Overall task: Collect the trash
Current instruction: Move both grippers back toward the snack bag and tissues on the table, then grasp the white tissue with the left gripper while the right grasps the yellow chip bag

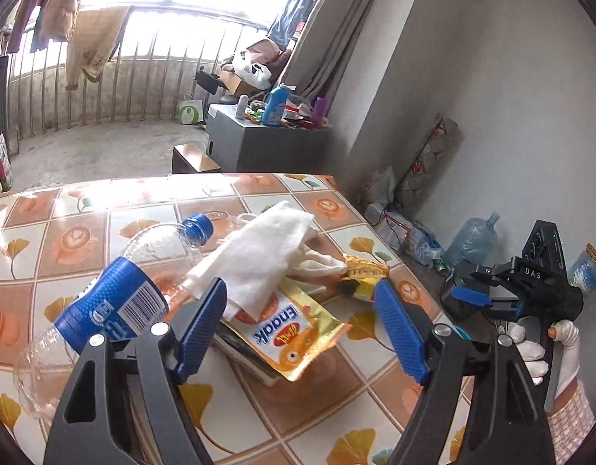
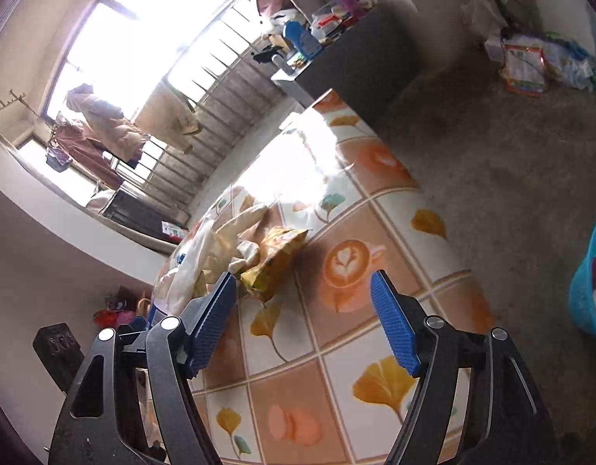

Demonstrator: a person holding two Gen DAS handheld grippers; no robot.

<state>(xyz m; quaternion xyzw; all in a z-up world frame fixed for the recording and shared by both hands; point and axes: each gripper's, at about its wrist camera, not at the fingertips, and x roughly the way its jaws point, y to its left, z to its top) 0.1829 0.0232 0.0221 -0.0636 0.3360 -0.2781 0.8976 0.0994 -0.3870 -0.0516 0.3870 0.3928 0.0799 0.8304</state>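
Trash lies heaped on the table [image 1: 115,209], whose cloth shows orange and cream squares with leaf and coffee-cup prints. An empty plastic bottle [image 1: 115,290] with a blue cap and blue label lies on its side at the left. A crumpled white tissue [image 1: 259,255] rests against it and partly covers a gold Enaak wrapper [image 1: 294,337]. A yellow snack packet [image 1: 365,275] lies just beyond, near the table's right edge.

The left tool [image 1: 301,317] hangs over the heap with its blue pads wide apart, gripping nothing; the tissue and gold wrapper show between them. The right tool [image 2: 303,325], held in a white-gloved hand [image 1: 538,348], is off the table's right side in the left wrist view. Its jaws stand open and empty over the cloth, with the yellow packet [image 2: 274,263] just past its left pad. A blue bin [image 2: 592,290] stands on the floor to the right.
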